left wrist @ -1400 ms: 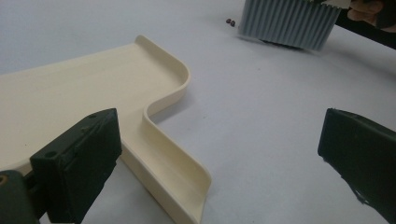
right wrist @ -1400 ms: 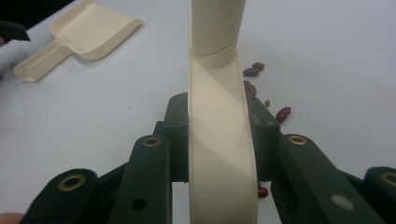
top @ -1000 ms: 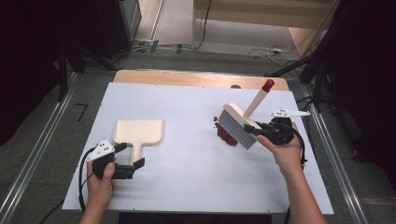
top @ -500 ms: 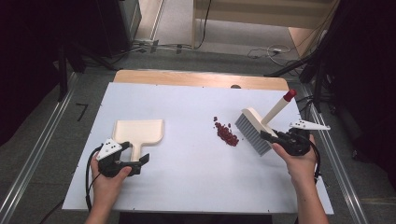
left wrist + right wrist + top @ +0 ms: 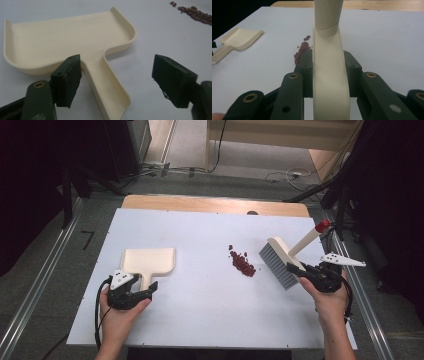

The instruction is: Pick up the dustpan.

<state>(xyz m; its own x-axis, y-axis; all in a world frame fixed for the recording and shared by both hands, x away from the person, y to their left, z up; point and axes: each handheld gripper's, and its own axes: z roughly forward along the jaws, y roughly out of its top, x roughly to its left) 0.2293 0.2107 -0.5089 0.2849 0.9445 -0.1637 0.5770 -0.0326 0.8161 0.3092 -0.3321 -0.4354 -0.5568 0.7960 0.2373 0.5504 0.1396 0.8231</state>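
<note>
On the table [image 5: 200,320] from the high view, beans [image 5: 242,263] lie unswept at mid-table, right of the dustpan [image 5: 149,262]; the brush [image 5: 280,261] waits beside them, so sweeping is left. Left gripper view: the left gripper [image 5: 125,82] has just been closing, jaws apart astride the dustpan handle, not pressing. Right gripper view: the right gripper [image 5: 329,67] clamps the brush handle.
</note>
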